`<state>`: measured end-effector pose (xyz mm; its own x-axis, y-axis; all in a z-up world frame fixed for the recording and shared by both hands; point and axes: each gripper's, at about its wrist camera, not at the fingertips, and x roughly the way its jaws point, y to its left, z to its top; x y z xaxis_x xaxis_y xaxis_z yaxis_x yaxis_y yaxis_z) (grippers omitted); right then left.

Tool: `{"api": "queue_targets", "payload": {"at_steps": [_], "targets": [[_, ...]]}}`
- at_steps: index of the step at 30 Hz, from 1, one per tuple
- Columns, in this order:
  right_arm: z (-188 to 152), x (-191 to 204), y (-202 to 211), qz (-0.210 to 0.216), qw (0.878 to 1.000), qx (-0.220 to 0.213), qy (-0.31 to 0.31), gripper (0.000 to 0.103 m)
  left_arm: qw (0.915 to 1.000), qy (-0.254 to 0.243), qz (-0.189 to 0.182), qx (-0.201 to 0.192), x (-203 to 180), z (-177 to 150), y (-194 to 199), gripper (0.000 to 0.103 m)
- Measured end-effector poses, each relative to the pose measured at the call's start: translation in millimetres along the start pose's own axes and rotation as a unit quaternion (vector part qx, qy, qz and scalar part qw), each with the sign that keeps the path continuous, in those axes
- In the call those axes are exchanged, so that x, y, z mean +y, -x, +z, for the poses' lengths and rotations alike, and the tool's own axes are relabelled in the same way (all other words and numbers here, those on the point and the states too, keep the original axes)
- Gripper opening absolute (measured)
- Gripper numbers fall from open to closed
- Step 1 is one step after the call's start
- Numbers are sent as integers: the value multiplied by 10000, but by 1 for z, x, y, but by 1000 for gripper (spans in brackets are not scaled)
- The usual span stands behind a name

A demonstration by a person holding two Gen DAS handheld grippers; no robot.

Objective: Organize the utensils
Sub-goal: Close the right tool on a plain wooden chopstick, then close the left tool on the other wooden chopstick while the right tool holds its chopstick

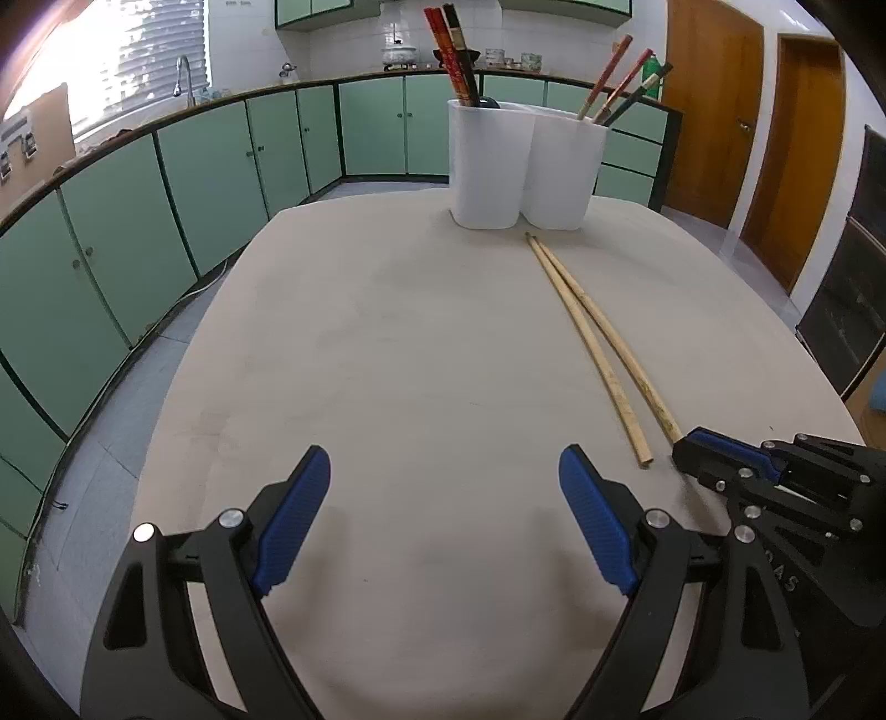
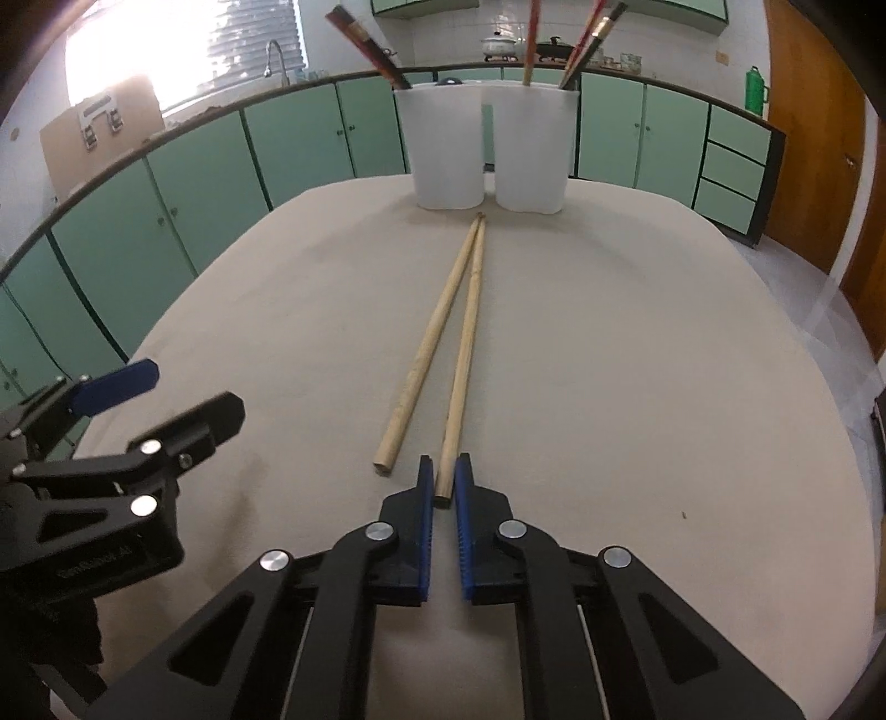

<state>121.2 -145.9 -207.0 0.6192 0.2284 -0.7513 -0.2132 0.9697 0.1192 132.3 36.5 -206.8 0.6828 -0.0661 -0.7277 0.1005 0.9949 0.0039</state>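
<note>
Two pale wooden chopsticks lie on the beige table (image 2: 637, 360), their far tips meeting in front of a white two-compartment holder (image 2: 448, 155) (image 1: 493, 171). My right gripper (image 2: 443, 479) is shut on the near end of the right chopstick (image 2: 468, 332) (image 1: 623, 346). The left chopstick (image 2: 429, 349) (image 1: 581, 327) lies free beside it. My left gripper (image 1: 443, 482) stands wide open over bare cloth, nothing between its fingers, left of the chopsticks; the right wrist view shows the left gripper (image 2: 177, 401) low at the left. The right gripper (image 1: 692, 446) enters the left wrist view from the right.
Both compartments of the holder hold red and dark chopsticks (image 1: 454, 55) (image 2: 581, 50), leaning outward. Green cabinets (image 1: 183, 194) ring the room behind the table, and wooden doors (image 1: 714, 111) stand at the right. The table edge (image 1: 183, 354) curves down the left side.
</note>
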Motion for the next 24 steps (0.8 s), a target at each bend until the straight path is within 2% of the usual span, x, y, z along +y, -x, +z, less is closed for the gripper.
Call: {"api": "queue_targets", "payload": {"at_steps": [13,22,24], "targets": [[-7,-49,19,-332,9984,-158,-422,7,9994,-113,-317,95,-37,0,-9,81],[-6,-76,24,-412,9969,-240,-630,7,9987,-180,-343,342,-62,3,-26,71],[-6,-78,24,-393,9968,-250,-644,7,9983,-162,-349,441,-66,4,-30,62]]}}
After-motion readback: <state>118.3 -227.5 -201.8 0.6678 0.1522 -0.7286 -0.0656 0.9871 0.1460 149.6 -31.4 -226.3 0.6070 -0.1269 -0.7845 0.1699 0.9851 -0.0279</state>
